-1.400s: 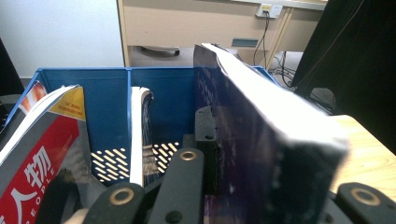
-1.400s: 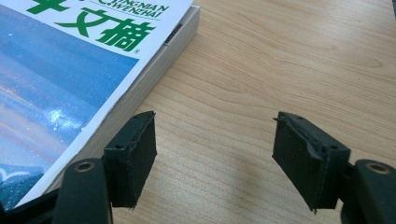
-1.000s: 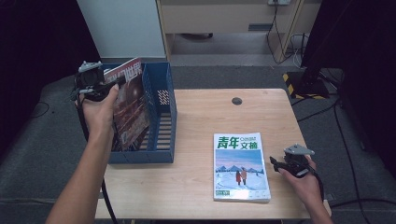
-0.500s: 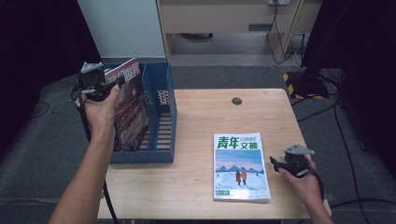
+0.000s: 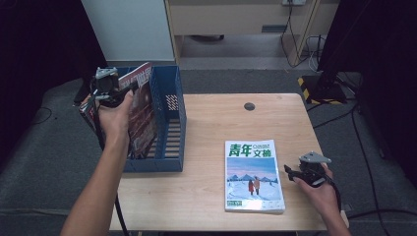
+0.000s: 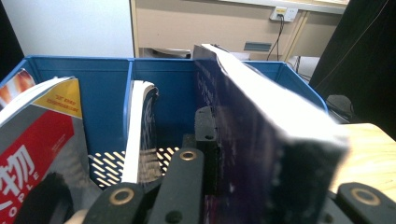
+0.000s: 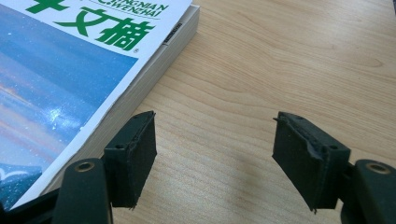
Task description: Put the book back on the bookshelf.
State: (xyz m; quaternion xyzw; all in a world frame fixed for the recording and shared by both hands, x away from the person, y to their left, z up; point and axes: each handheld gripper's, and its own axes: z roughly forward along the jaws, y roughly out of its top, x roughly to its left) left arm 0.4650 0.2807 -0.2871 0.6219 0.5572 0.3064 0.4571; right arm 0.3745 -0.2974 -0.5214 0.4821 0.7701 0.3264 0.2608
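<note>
Landmark: blue file box (image 5: 169, 123), sitting on the wooden table (image 5: 211, 196) at its left edge.

Nearest the person, well to the right of the box: right hand (image 5: 317, 189) is resting low on the tabletop, forearm coming in from the bottom edge. Right gripper (image 5: 293, 173) is lying level, pointing at the right edge of the green-titled magazine (image 5: 253, 174), which is lying flat and face up. Its jaws are standing apart with bare wood between them; one pad (image 7: 133, 156) is sitting just beside the magazine's page edge, gripping nothing.

Farther out, over the box: left forearm is stretching up and forward, left hand (image 5: 115, 115) raised above the box's left compartment. Left gripper (image 5: 110, 88) is clamping a dark-covered magazine (image 6: 261, 140) by its top edge, holding it upright and slightly tilted inside the box. In the left gripper view, other magazines (image 6: 42, 126) are leaning in the compartments beside it.
</note>
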